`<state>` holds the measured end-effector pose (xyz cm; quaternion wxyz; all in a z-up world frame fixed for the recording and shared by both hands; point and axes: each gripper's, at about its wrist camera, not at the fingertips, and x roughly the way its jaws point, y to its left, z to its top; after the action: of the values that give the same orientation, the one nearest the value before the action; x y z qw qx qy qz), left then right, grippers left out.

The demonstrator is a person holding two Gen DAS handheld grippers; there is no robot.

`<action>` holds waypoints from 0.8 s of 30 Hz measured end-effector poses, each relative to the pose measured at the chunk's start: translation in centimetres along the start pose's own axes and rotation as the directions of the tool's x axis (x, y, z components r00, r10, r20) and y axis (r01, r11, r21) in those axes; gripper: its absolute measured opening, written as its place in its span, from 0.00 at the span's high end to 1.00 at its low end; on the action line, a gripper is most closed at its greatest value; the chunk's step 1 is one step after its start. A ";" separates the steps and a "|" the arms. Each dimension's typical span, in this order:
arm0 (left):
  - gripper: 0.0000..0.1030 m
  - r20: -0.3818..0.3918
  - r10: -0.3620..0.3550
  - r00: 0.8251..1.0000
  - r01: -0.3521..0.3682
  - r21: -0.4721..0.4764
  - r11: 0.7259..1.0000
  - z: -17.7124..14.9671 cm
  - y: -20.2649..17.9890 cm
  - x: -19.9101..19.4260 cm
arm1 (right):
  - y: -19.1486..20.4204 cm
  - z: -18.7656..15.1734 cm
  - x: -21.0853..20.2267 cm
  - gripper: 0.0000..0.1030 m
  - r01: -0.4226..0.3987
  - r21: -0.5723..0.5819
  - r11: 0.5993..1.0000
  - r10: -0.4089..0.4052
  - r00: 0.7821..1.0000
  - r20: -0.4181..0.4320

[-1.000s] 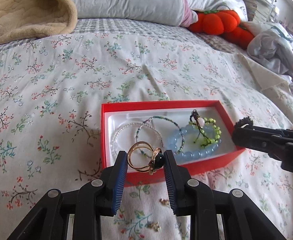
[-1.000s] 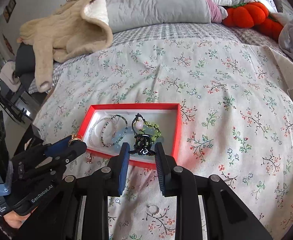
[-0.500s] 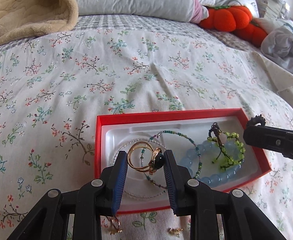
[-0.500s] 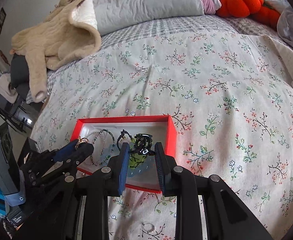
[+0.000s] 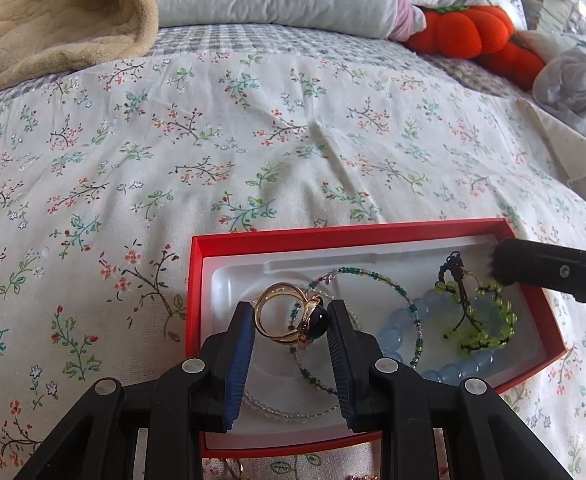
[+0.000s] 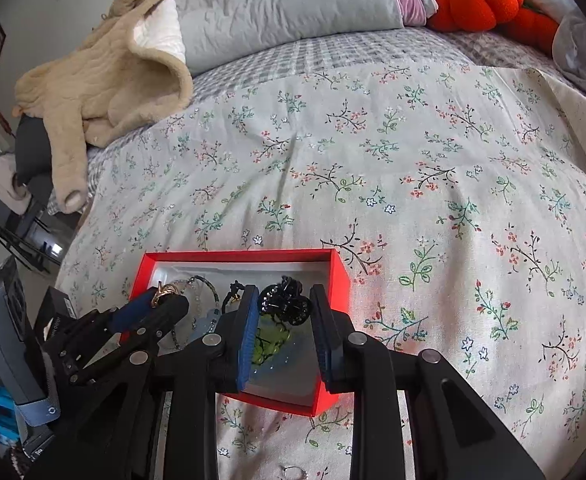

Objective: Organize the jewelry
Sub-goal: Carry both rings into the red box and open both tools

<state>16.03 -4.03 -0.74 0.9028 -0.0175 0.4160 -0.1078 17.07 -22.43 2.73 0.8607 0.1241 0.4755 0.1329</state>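
Jewelry over the red box (image 5: 393, 230): our left gripper (image 5: 291, 322) pinches a dark-stoned gold ring (image 5: 289, 318), our right gripper (image 6: 283, 308) a black sparkly piece (image 6: 283, 306).

Gold ring (image 5: 289, 320) with dark stone, black sparkly piece (image 6: 284, 305) above red box (image 5: 393, 229); bead bracelets (image 5: 445, 328) inside.

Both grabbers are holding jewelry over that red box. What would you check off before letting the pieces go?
1. Gold ring gripped in the left gripper: ok.
2. Black jeweled piece gripped in the right gripper: ok.
3. Both pieces above the red box, not the bedspread: ok.
4. Free spot under the ring, clear of the beaded bracelets: cannot tell.
5. The two grippers apart from each other: ok.
6. Loose jewelry left on the bedspread near the box: not ok.
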 end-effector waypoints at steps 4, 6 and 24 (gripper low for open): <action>0.60 0.006 -0.005 1.000 0.005 0.008 1.000 0.0 -0.2 -0.6 | -0.3 0.2 -0.7 0.68 -0.017 0.007 1.000 0.017 1.000 0.005; 0.58 0.013 -0.004 1.000 0.004 0.012 1.000 0.0 -0.2 -1.1 | -0.4 0.2 -1.1 0.65 -0.014 0.010 1.000 0.014 1.000 0.012; 0.32 -0.017 -0.018 1.000 0.018 0.029 0.999 -2.4 2.3 -6.4 | -1.3 -3.3 -5.2 0.53 0.020 -0.051 0.999 -0.020 1.000 -0.001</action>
<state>10.62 -0.30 2.18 0.8984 -0.0074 0.4219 -0.1221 11.70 -25.12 4.70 0.8645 0.0974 0.4740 0.1363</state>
